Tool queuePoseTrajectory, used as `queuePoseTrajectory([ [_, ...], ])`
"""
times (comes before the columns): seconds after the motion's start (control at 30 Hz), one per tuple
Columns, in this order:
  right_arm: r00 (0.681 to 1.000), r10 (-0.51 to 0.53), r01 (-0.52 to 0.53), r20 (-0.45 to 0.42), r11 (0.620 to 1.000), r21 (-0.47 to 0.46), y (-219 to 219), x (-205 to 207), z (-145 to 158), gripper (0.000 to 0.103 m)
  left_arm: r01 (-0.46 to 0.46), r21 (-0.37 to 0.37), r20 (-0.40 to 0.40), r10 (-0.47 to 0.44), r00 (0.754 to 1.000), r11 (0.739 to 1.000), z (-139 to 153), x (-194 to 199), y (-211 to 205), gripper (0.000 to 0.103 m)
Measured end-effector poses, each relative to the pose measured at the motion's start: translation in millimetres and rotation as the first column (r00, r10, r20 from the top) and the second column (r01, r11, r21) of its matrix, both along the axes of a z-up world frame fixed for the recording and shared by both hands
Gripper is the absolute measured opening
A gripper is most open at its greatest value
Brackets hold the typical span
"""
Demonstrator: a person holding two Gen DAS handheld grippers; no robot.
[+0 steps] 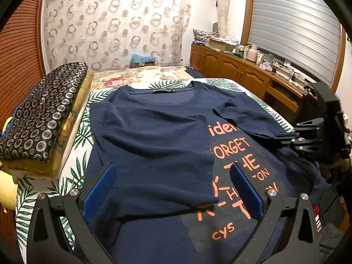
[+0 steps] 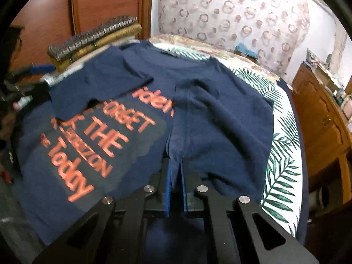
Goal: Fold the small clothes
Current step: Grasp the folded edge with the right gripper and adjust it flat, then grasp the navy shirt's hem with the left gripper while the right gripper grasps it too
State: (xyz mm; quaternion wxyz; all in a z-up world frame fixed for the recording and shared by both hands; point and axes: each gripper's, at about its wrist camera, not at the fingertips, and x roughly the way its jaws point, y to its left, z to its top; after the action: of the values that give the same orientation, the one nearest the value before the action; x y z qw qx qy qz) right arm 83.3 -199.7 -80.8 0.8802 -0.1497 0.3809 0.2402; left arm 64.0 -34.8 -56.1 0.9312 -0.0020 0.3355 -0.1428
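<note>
While the navy T-shirt (image 1: 154, 136) lies flat on the leaf-print bed sheet (image 1: 72, 154), its left side is already folded inward. My right gripper (image 2: 175, 176) is clenched on the right sleeve, drawing it over the orange lettering (image 2: 105, 145). My left gripper (image 1: 173, 189) hovers spread wide, empty. Lengthwise folds seem left.

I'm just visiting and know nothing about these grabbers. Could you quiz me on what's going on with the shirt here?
1. True or false: the left gripper is clamped on the shirt.
2. Which gripper pinches cloth? A) left B) right C) neither
3. Fill in: the shirt's lettering is ___ in colour.

Key:
1. False; its fingers stand wide apart over the shirt.
2. B; the right gripper is shut on a fold of the shirt.
3. Orange.
</note>
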Motion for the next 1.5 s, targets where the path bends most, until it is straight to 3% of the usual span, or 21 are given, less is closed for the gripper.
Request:
queuePoseTrajectory([
  [0.1,1.0,0.021,-0.022,0.002,0.998,0.053,0,-3,10,0.008,-0.006,-0.008,-0.003,0.006,1.0,1.0,-1,2,4,0.103],
  [0.27,1.0,0.027,-0.026,-0.005,0.998,0.054,2,-4,9,0.008,-0.014,0.001,-0.01,0.014,1.0,1.0,-2,12,9,0.103],
  [0.4,1.0,0.025,-0.025,0.003,0.998,0.058,0,-3,12,0.016,-0.026,0.009,-0.004,0.026,1.0,1.0,2,24,17,0.103],
  [0.53,1.0,0.001,-0.003,0.031,0.998,0.055,-4,6,22,0.046,-0.035,0.018,0.016,0.035,0.999,0.999,9,39,28,0.102],
  [0.57,0.999,-0.004,0.002,0.039,0.998,0.057,-6,10,24,0.049,-0.033,0.02,0.019,0.033,0.999,0.999,10,45,30,0.099],
  [0.73,0.997,-0.041,0.039,0.061,0.999,0.029,-16,43,24,0.05,-0.047,0.041,-0.007,0.048,0.999,0.998,11,75,39,0.085],
  [0.93,0.997,-0.071,0.071,0.024,0.997,0.006,-22,95,3,0.05,-0.081,0.062,-0.055,0.084,0.995,0.995,8,109,45,0.072],
  [1.13,0.999,-0.047,0.048,-0.011,0.999,0.02,-16,125,-12,0.051,-0.102,0.081,-0.088,0.109,0.99,0.991,6,137,44,0.069],
  [1.33,0.998,-0.055,0.057,-0.029,0.996,0.069,-19,130,-15,0.06,-0.14,0.075,-0.107,0.147,0.983,0.987,-2,160,50,0.069],
  [1.5,0.999,-0.049,0.05,-0.021,0.997,0.053,-17,130,-17,0.064,-0.183,0.094,-0.124,0.194,0.973,0.979,-12,173,58,0.048],
])
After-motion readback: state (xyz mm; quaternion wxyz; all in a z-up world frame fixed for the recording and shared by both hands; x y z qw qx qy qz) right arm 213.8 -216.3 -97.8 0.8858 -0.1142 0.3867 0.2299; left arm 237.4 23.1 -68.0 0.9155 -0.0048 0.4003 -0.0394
